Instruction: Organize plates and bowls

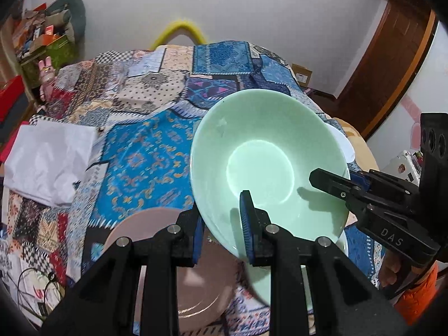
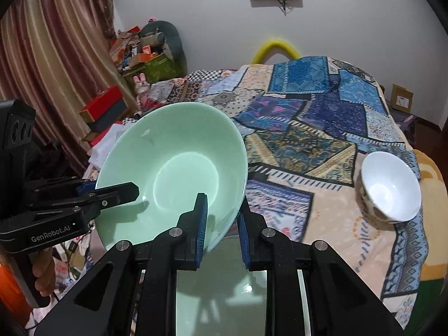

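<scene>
The left wrist camera looks down past its own fingers, very close to the green bowl (image 1: 268,168) in the middle. The right wrist camera sees the same bowl at middle left, over the patchwork cloth (image 2: 322,140).

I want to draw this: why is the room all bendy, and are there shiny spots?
Both views: the fisheye lens bends the walls round. Left wrist view: a pale glow sits inside the green bowl, and the left hand-held gripper throws a shadow there. Right wrist view: a bright glint on the white bowl.
</scene>
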